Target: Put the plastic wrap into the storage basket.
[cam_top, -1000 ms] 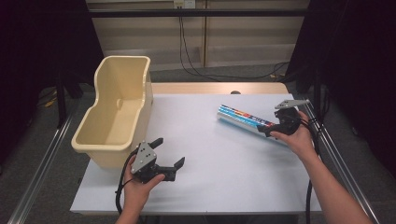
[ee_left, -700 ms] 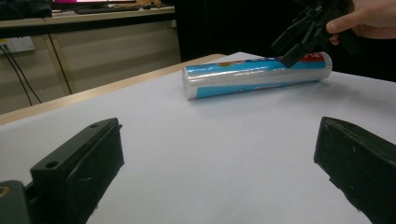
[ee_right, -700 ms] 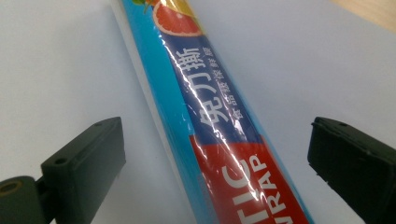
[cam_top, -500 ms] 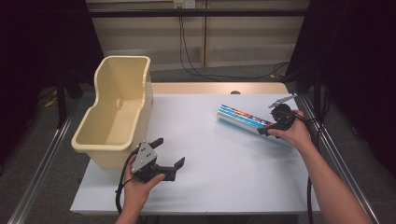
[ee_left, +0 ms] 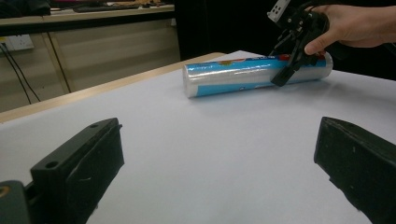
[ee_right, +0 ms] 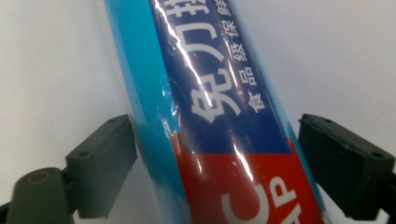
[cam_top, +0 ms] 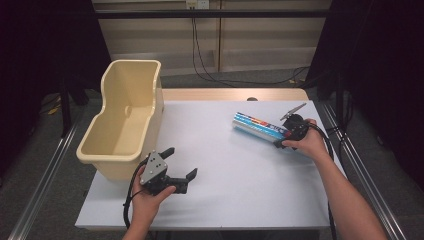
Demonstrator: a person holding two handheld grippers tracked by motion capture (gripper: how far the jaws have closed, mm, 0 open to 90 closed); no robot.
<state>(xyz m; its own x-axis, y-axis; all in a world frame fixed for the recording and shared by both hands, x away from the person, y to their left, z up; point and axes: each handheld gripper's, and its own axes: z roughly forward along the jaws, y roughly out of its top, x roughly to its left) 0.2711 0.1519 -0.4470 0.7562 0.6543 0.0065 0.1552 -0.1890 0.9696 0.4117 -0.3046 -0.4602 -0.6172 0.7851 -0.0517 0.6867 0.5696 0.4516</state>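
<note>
Right gripper [cam_top: 285, 137] straddles a wrapped roll [cam_top: 257, 126] near the table's right edge, jaws closing in on it.

The roll lies on its side on the pale grey tabletop [cam_top: 240, 175], well right of centre, with bare surface open all around it and a wooden strip [cam_top: 235, 94] along the far edge. In the right gripper view the roll [ee_right: 219, 116] sits between the two jaws; the left one appears to touch the wrap while a sliver of gap shows at the right, so a firm hold is not certain. The left gripper [cam_top: 177, 167] rests near the front edge, jaws spread wide on nothing, just beside a cream plastic tub [cam_top: 125, 125] that overhangs the table's left side. Dark curtains and cables ring the table.
</note>
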